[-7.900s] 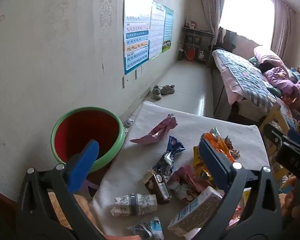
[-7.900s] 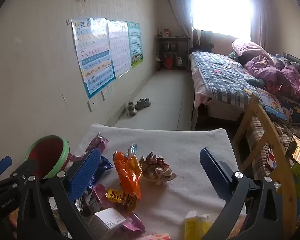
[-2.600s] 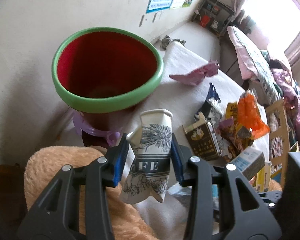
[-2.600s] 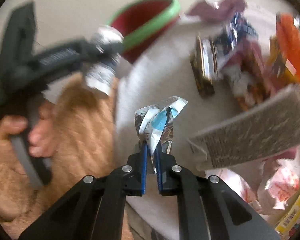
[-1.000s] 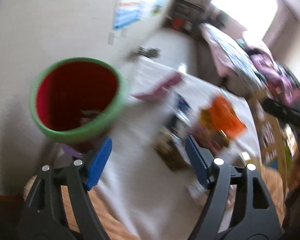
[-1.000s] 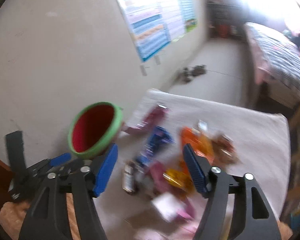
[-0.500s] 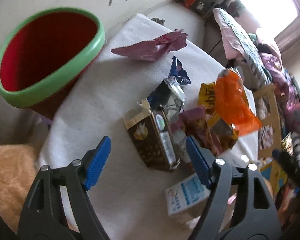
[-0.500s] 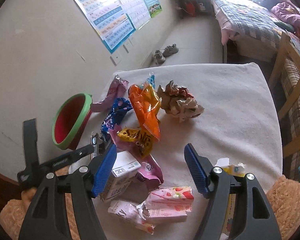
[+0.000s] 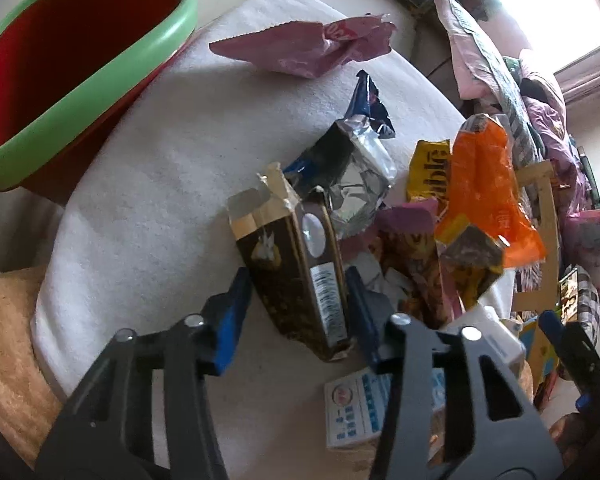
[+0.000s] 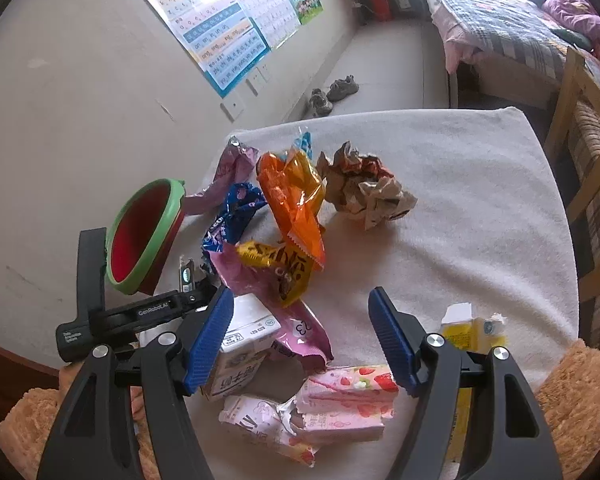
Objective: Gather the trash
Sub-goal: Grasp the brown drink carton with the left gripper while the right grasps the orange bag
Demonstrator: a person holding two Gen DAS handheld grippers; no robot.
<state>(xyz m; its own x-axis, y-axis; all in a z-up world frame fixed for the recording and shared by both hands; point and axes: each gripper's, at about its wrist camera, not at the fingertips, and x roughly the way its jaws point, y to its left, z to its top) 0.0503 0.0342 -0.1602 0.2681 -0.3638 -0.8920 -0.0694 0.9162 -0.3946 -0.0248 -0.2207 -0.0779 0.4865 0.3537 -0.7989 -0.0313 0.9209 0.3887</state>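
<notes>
Left gripper, jaws just closing around brown carton beside bin; right gripper wide, empty. Next: clamp, lift, bin it.

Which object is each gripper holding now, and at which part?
The left gripper has just been closing around the lower end of the brown drink carton. The right gripper holds nothing.

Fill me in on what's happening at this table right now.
A person with a gripper in each hand is clearing snack trash off a white cloth into a red bin with a green rim. The left gripper has just been closing around a brown drink carton, which sits between its pads. The right gripper hangs open above a pink strawberry carton, holding nothing.
</notes>
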